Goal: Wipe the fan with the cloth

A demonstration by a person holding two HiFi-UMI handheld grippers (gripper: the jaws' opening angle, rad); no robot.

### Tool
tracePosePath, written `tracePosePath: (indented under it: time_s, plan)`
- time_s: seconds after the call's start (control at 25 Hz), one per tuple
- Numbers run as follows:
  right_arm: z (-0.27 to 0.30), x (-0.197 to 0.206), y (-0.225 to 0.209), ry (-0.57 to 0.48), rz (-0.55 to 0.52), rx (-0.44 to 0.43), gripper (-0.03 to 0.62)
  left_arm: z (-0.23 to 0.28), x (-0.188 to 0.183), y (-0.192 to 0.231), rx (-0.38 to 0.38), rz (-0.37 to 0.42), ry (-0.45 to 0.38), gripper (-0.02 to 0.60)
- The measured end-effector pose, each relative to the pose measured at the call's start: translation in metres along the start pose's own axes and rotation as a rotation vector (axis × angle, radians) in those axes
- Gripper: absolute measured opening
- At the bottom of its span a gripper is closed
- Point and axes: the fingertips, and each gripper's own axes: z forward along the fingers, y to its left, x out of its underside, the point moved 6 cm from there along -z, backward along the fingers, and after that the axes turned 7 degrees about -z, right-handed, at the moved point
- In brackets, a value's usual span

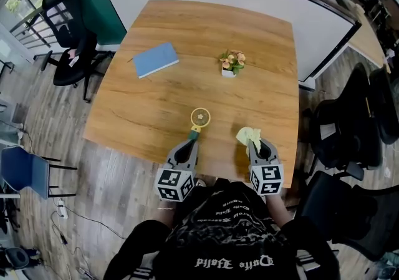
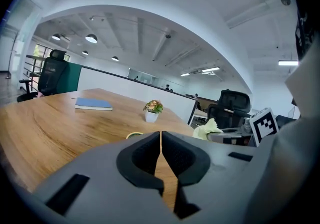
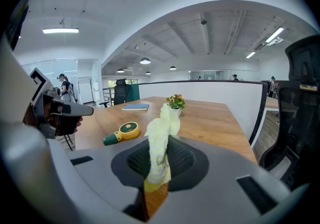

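Note:
A small yellow hand fan [image 1: 200, 117] with a green handle lies flat on the wooden table [image 1: 149, 110] near its front edge. My left gripper [image 1: 191, 143] points at the handle's end. Its jaws are shut, and in the left gripper view [image 2: 160, 143] nothing shows between them. Only the fan's yellow rim [image 2: 132, 134] peeks out beyond them. My right gripper [image 1: 254, 143] hovers to the fan's right, shut on a pale yellow cloth [image 1: 247, 135] that sticks up from its jaws [image 3: 159, 158]. In the right gripper view the fan [image 3: 126, 131] lies ahead on the left.
A blue book [image 1: 155, 59] lies at the table's far left. A small potted flower [image 1: 231, 63] stands beyond the fan. Black office chairs [image 1: 340, 129] stand to the right and one [image 1: 72, 42] to the far left. A white partition [image 1: 324, 29] borders the far side.

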Motion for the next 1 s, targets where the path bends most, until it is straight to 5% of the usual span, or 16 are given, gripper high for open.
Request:
tracePosePath:
  time_s: [1.0]
  plan:
    - [-0.005,0.002,0.009,0.009,-0.087,0.030,0.049,-0.008,0.011,0.007,-0.077,0.030,0.037,0.023]
